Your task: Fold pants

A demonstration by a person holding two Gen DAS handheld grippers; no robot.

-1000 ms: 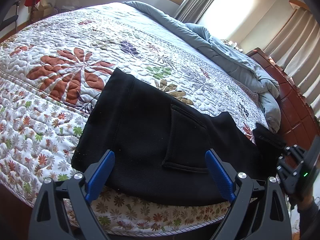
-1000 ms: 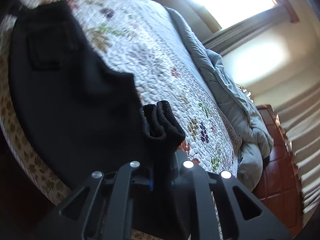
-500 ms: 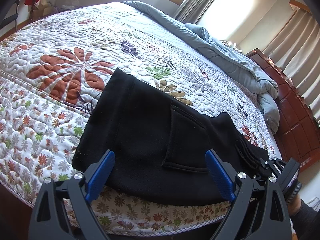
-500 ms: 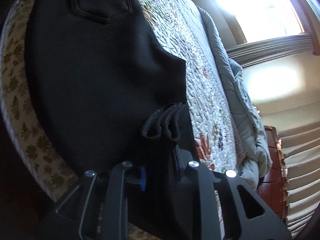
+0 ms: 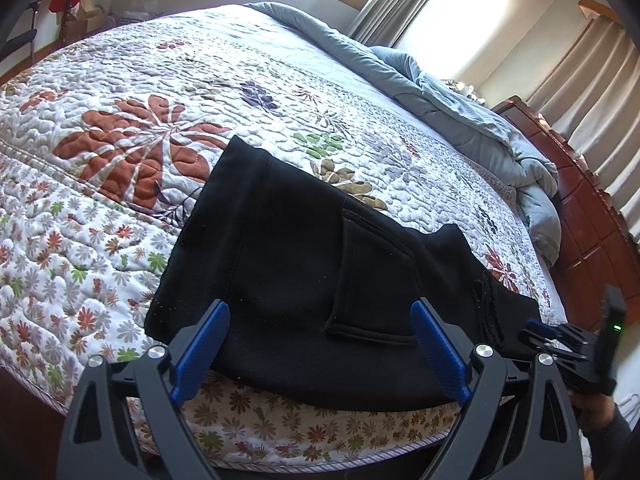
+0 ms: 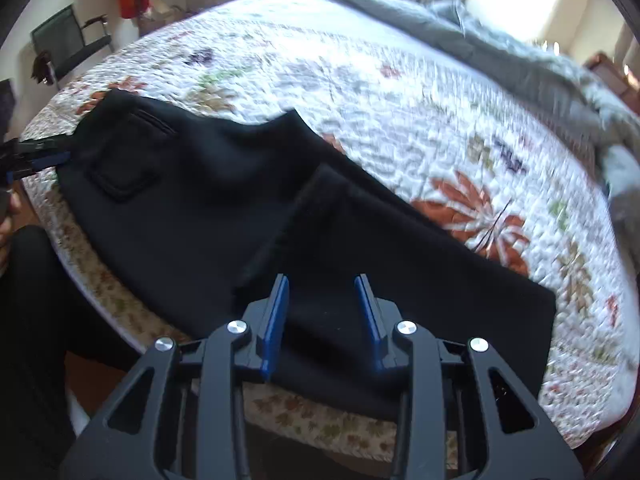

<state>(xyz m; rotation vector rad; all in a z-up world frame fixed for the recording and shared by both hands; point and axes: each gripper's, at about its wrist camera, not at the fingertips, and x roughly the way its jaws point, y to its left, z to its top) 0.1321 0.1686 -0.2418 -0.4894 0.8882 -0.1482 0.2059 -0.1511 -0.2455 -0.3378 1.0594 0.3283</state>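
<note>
Black pants [image 5: 296,264] lie flat along the near edge of the bed, back pocket up. My left gripper [image 5: 320,332] is open and empty, hovering over the waist end. In the right wrist view the leg end [image 6: 384,240] lies folded back over the pants [image 6: 180,200]. My right gripper [image 6: 322,300] is open and empty just above that folded leg end. The right gripper also shows in the left wrist view [image 5: 532,334] at the far right, beside the cuff.
A floral quilt [image 5: 160,100] covers the bed. A blue-grey duvet [image 5: 460,112] is bunched at the far side, next to a wooden headboard [image 5: 580,208]. A chair [image 6: 68,44] stands by the far wall. The bed edge [image 6: 320,428] runs under my grippers.
My right gripper let go of the bunched leg end, which now lies on the pants. It opened and swung to face across the bed. The left gripper has not moved.
</note>
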